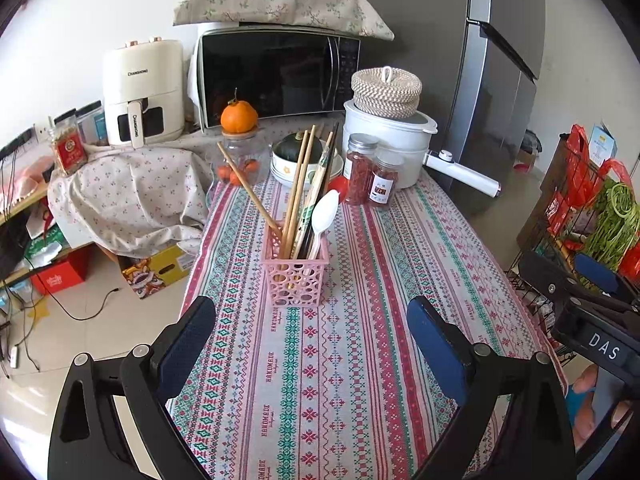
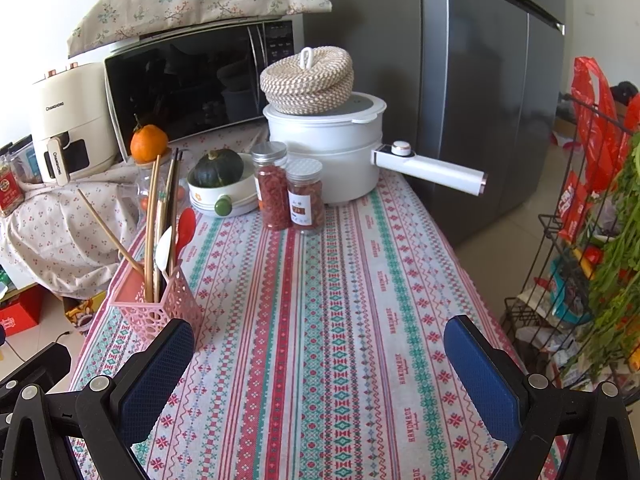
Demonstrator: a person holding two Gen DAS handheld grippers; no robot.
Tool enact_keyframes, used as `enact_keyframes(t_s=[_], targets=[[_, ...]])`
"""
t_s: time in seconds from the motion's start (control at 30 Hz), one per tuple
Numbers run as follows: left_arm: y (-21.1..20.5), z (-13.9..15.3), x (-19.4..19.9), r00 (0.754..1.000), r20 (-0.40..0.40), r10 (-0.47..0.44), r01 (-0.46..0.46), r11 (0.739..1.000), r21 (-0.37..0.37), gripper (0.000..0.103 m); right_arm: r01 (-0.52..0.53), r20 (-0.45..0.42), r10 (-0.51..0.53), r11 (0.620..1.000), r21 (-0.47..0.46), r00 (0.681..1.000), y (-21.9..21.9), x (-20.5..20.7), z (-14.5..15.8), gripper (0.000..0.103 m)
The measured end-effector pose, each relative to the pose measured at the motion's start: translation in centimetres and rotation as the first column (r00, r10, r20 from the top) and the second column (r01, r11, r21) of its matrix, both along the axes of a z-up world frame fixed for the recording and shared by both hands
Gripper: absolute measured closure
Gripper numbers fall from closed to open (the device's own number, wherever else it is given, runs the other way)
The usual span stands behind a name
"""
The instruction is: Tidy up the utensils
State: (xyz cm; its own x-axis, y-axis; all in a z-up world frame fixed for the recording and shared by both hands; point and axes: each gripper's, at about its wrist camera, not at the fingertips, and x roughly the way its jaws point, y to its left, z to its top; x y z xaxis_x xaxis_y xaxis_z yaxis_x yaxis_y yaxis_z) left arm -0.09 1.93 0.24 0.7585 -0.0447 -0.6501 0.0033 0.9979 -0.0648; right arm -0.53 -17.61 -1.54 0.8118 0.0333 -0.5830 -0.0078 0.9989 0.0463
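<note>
The fridge (image 2: 480, 92) stands behind the counter (image 2: 320, 320), with the microwave (image 1: 276, 74) to its left. A white pot (image 2: 328, 160) sits at the counter's far end, two jars (image 2: 288, 188) just in front of it. Nearer me, toward the counter's left edge, the pink basket (image 1: 296, 276) stands upright, with chopsticks (image 1: 296, 192), a white spoon (image 1: 325, 210) and a red spoon (image 2: 186, 226) standing in it. My left gripper (image 1: 312, 340) hovers just short of the basket, jaws wide apart, holding nothing. My right gripper (image 2: 320, 364) hangs over bare cloth, jaws equally wide and empty
</note>
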Motion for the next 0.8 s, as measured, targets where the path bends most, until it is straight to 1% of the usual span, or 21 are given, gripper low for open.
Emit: enact_keyframes(t_s=[0.2, 0.4, 0.8], targets=[[-0.13, 0.2, -0.04, 1.0, 0.007, 0.0, 0.0, 1.0, -0.003, 0.005, 0.009, 0.006, -0.009, 1.0, 0.006, 1.0, -0.08, -0.01, 0.21, 0.0], [0.26, 0.59, -0.48, 0.999, 0.034, 0.006, -0.006, 1.0, -0.004, 0.005, 0.024, 0.024, -0.024, 1.0, 0.012, 0.999, -0.15, -0.27, 0.48, 0.0], [0.33, 0.62, -0.56, 0.999, 0.038, -0.002, 0.003, 1.0, -0.008, 0.005, 0.026, 0.014, -0.026, 1.0, 0.007, 1.0, 0.04, -0.06, 0.09, 0.0]])
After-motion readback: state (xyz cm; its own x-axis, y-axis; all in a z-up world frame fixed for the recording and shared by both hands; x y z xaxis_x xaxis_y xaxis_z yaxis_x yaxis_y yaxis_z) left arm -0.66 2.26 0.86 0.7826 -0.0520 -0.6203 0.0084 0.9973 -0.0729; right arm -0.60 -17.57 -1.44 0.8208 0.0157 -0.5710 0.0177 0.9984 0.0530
